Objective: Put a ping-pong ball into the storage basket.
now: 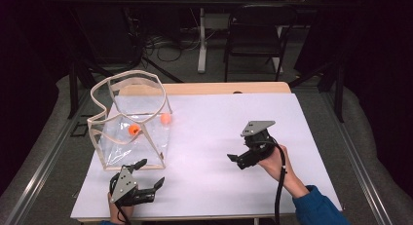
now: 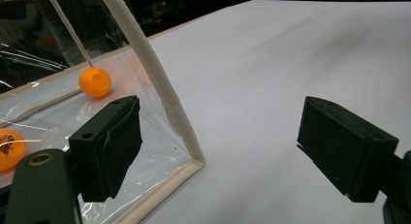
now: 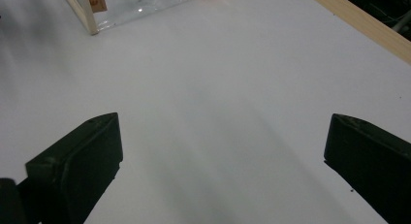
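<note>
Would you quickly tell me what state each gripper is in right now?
Left gripper: open, holding nothing, its jaws by the corner of the clear bag.
Right gripper: open, holding nothing, above the white table.

Bright white table [image 1: 209,152] amid dark surroundings; soft shadows, right gripper view blurred.

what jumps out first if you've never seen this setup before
The eye goes first to the clear plastic bag with cream edging, standing open at the far left of the white table, with two orange balls showing through its film. Next come the two black grippers nearer the person: the left gripper just in front of the bag's near corner, the right gripper over bare table, both with jaws spread.
</note>
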Tool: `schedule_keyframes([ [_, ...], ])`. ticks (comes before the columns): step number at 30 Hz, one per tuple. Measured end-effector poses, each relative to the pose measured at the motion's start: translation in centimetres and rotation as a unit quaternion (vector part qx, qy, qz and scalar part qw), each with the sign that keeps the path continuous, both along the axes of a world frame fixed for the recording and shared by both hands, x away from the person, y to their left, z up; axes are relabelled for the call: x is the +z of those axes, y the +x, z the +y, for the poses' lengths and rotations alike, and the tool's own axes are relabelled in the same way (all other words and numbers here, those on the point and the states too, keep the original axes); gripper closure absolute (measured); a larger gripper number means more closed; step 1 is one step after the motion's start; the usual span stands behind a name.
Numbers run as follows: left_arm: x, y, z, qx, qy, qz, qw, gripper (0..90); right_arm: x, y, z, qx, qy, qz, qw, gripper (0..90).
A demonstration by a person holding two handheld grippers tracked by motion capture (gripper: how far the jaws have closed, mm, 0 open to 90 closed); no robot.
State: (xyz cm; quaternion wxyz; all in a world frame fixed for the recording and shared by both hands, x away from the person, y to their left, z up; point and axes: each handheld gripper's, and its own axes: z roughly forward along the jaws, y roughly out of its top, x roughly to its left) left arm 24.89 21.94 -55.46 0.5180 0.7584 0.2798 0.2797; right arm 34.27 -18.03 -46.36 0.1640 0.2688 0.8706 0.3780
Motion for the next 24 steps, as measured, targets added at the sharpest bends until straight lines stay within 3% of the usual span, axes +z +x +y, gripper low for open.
schedule_keyframes([
  [14, 0.0, 0.0, -0.1, 0.0, 0.0, 0.001, 1.0, 15.8, -4.2, -1.7, -2.4, -0.031, -0.005, 0.025, 0.9992, 0.0],
  [24, -0.1, 0.0, -0.1, -0.002, 0.001, 0.001, 1.0, 15.8, -5.7, -3.0, -4.3, -0.053, -0.004, 0.03, 0.9981, 0.0],
])
